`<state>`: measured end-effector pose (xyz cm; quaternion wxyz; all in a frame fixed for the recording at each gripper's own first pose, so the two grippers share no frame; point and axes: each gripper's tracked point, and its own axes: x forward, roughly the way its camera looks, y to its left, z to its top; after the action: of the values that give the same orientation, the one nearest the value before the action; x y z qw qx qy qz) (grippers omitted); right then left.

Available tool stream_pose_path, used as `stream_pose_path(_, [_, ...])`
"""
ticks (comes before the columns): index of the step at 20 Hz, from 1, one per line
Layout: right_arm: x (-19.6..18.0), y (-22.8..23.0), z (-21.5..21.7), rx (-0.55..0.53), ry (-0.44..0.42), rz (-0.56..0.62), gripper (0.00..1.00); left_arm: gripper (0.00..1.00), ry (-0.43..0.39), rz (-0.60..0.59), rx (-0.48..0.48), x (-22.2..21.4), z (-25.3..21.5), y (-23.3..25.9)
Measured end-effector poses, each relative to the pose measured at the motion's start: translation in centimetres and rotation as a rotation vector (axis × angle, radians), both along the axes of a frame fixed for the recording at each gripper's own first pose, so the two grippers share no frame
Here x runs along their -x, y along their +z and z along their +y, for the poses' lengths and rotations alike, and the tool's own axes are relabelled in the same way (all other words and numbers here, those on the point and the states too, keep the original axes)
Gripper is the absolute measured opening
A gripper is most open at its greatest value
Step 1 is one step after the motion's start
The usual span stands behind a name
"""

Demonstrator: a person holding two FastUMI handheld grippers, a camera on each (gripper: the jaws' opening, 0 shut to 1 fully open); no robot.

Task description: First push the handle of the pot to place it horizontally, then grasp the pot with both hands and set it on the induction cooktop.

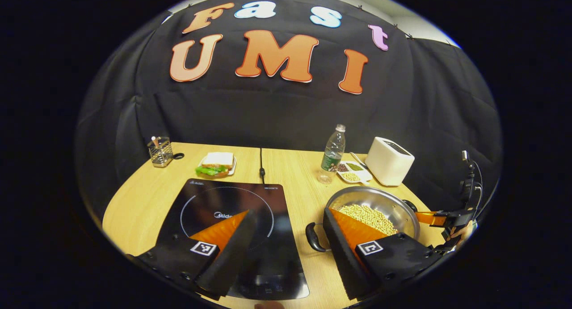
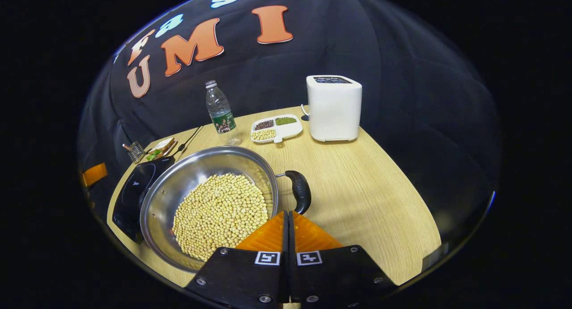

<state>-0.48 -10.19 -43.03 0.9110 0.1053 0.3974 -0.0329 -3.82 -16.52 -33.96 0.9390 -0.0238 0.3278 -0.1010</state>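
Note:
A steel pot point(image 1: 393, 201) holding soybeans point(image 2: 221, 215) stands on the wooden table, right of the black induction cooktop point(image 1: 232, 237). My left gripper point(image 1: 288, 213) is open wide, one finger above the cooktop and the other beside the pot's dark left handle point(image 1: 313, 237). Across the pot, by its right handle point(image 1: 409, 205), the right gripper point(image 1: 440, 219) is held by a hand. In the right gripper view my right gripper point(image 2: 287, 213) is shut on nothing, its tips right next to the near end of the black handle point(image 2: 299, 190).
A water bottle point(image 1: 334, 152), a divided dish of beans point(image 1: 353, 171) and a white toaster point(image 1: 389, 160) stand behind the pot. At the back left are a sandwich plate point(image 1: 216, 163) and a wire holder point(image 1: 160, 151). A cable point(image 1: 262, 166) runs back from the cooktop.

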Motion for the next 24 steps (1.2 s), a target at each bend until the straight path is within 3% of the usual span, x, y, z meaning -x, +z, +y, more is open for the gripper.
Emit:
stream_pose_path(4, [-0.2,-0.7,-1.1,0.030,-0.020,0.001,0.00,0.98,-0.006,0.052,0.017,0.8,-1.5,-2.3])
stream_pose_path(8, [0.0,-0.5,-1.0,-0.006,-0.051,-0.005,0.00,0.99,-0.020,0.091,0.022,1.8,-3.2,-4.3])
stream_pose_path(14, [-0.7,2.5,-2.8,0.007,-0.104,-0.102,0.00,0.98,-0.040,0.125,0.024,2.3,-5.7,-6.8])
stream_pose_path(16, [-1.2,3.1,-2.9,0.012,-0.106,-0.133,0.05,0.99,-0.040,0.125,0.024,2.0,-6.4,-7.3])
stream_pose_path(18, [-1.8,3.2,-2.9,0.028,-0.106,-0.151,0.26,0.99,-0.037,0.125,0.022,1.8,-6.8,-7.6])
stream_pose_path(21, [-2.4,3.0,-2.4,0.046,-0.079,-0.168,0.65,0.99,-0.026,0.126,0.018,1.3,-7.2,-8.2])
stream_pose_path(24, [-3.3,2.7,-1.6,0.053,-0.047,-0.174,0.83,1.00,-0.008,0.138,0.020,1.0,-7.4,-9.0])
